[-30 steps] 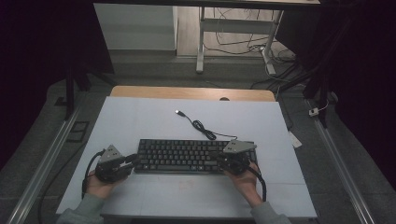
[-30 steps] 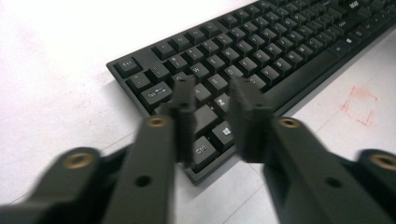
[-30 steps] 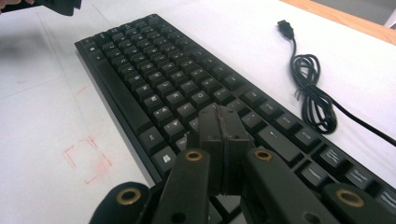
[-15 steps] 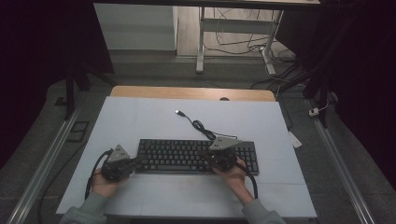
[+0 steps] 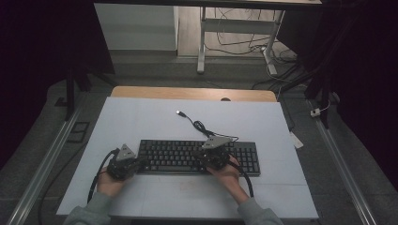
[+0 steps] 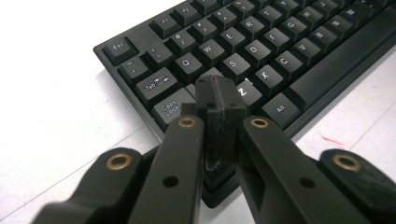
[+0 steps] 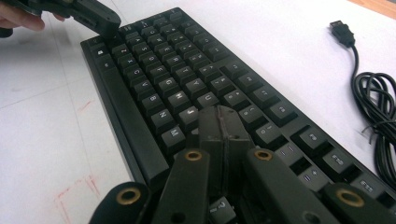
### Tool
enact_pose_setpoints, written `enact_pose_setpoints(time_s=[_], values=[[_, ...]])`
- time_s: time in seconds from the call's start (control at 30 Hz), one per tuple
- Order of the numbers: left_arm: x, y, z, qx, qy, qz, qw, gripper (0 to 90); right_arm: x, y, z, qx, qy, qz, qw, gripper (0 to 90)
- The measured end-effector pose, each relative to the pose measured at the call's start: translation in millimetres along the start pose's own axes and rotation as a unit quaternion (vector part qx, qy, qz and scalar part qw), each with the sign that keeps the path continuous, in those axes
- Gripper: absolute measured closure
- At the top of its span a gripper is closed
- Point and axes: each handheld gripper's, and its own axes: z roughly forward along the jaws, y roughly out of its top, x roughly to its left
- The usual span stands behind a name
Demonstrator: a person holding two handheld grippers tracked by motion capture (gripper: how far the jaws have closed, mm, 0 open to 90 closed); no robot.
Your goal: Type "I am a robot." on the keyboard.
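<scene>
Step in hand: key pressing. The keyboard (image 5: 197,157) lies mid-table. Left gripper (image 6: 219,91) and right gripper (image 7: 223,122), jaws pressed together, empty, poise over keys. Next: press 1 key straight down.

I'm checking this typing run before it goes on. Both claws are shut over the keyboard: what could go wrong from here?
The left claw tip sits among A, S and Z on the keyboard, so it may press two keys at once.

The right claw tip is as wide as a key near J and K; a neighbour could go down too.

The keyboard lies loose on the white table, so a slanted push might slide it toward its coiled cable.
</scene>
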Motion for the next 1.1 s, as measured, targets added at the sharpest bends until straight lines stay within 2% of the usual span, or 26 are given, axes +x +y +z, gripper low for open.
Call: enact_pose_setpoints(time_s=[0.37,0.77,1.1], values=[[0.6,-0.8,2.5,0.003,0.005,-0.001,1.0,88.8,2.4,5.4,14.4,0.009,0.003,-0.002,0.9999,89.5],[1.4,-1.5,2.8,0.002,0.004,-0.001,1.0,88.7,-1.1,4.9,27.6,0.029,-0.011,0.007,0.9995,89.5],[1.6,-1.9,2.8,0.001,0.004,-0.002,1.0,88.6,-0.8,9.4,36.5,0.033,-0.022,0.006,0.9992,89.4]])
